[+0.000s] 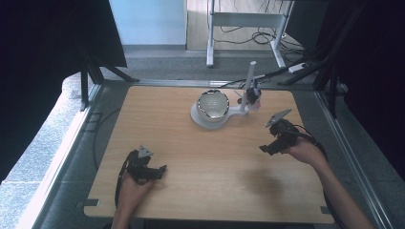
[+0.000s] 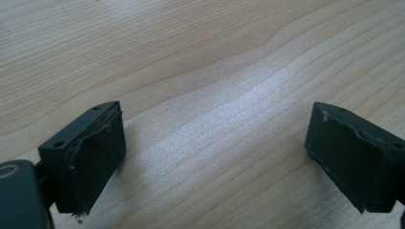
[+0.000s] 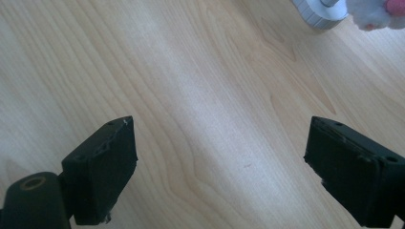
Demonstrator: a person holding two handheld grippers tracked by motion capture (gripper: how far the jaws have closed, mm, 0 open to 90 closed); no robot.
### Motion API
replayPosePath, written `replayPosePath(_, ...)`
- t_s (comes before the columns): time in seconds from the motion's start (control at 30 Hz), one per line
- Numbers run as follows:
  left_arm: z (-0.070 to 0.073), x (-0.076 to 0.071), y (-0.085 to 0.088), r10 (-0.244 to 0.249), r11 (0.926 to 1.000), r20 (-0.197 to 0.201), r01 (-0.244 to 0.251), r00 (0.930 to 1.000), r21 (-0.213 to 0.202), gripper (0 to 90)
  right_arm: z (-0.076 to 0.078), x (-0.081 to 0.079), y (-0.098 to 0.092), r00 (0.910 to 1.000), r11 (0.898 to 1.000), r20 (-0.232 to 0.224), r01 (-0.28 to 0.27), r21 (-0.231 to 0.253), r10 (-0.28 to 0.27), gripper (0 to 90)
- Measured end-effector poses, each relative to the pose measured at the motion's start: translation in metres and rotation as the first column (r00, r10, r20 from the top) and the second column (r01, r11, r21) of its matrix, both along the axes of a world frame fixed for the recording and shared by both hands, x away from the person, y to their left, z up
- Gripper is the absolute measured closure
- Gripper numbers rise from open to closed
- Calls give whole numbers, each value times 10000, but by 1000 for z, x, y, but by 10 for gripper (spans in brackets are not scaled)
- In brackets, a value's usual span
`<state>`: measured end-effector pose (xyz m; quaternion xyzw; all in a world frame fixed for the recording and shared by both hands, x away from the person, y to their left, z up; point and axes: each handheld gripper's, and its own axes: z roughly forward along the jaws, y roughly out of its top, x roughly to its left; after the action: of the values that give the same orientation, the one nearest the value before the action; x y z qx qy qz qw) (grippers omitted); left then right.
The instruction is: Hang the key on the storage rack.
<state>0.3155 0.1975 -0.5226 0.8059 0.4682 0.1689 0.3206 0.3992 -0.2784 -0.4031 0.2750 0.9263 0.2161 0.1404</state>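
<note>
Grippers: two; left gripper (image 1: 162, 168) near the table (image 1: 200, 191) front edge, right gripper (image 1: 262, 149) near the bowl (image 1: 213, 105)
Jaws: both pairs wide apart, nothing held
Bowls: one, on one white stand (image 1: 229, 116)

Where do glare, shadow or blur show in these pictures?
High view: soft overall, the bowl glinting, a faint shadow on the table. Left gripper view: a pale sheen band across the wood between sharp pads. Right gripper view: even light, far corner slightly blurred.

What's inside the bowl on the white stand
The bowl on the white stand shows a shiny, reflective inside with no contents apparent; its near inner wall is hidden by the rim.
</note>
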Motion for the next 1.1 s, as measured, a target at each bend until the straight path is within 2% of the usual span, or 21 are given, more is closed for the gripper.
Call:
replayPosePath(0.37,0,0,0,47,10000,-6,-47,10000,-47,64,2,-29,-13,9996,9988,261,83,473,-95,91)
replayPosePath(0.6,0,0,0,21,10000,-10,-21,10000,-18,64,-5,-47,-18,9992,9970,359,124,768,-152,77)
replayPosePath(0.83,0,0,0,22,10000,-8,-22,10000,-17,64,-25,-63,-20,9981,9917,446,356,1235,-414,62)
replayPosePath(1.1,0,0,0,25,10000,-4,-25,10000,-19,65,-47,-72,-15,9958,9838,677,498,1722,-623,63)
